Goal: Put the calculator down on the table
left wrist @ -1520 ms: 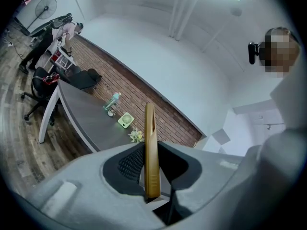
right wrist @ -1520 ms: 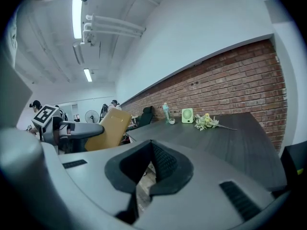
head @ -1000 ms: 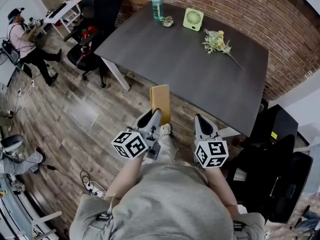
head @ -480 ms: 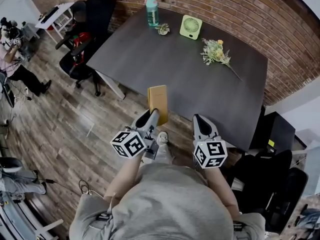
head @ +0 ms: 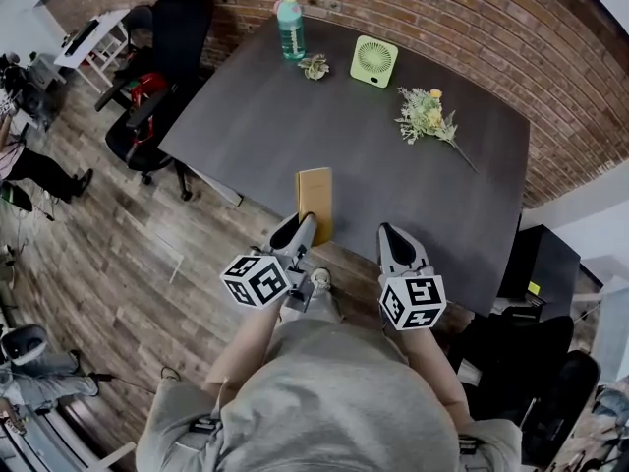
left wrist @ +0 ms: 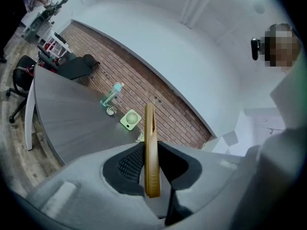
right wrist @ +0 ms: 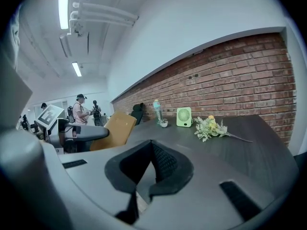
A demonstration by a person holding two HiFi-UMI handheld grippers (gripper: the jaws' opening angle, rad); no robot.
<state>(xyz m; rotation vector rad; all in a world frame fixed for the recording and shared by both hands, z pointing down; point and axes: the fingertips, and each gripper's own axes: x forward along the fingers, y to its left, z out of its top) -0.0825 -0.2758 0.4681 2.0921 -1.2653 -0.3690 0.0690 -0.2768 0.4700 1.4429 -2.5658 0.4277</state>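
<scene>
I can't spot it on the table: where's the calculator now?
The flat tan calculator is clamped in the left tool, head view centre, at the dark table's near edge.

The place was an office. A dark meeting table (head: 295, 116) stood by a brick wall (head: 550, 57). Black swivel chairs (head: 138, 136) sat on wood-plank flooring (head: 108, 254) beside a white desk (head: 86, 35). Strip lights (right wrist: 63, 11) ran along the ceiling.

The left tool (head: 303, 223) holds the calculator (head: 314, 203) at the table (head: 285, 116)'s edge.
</scene>
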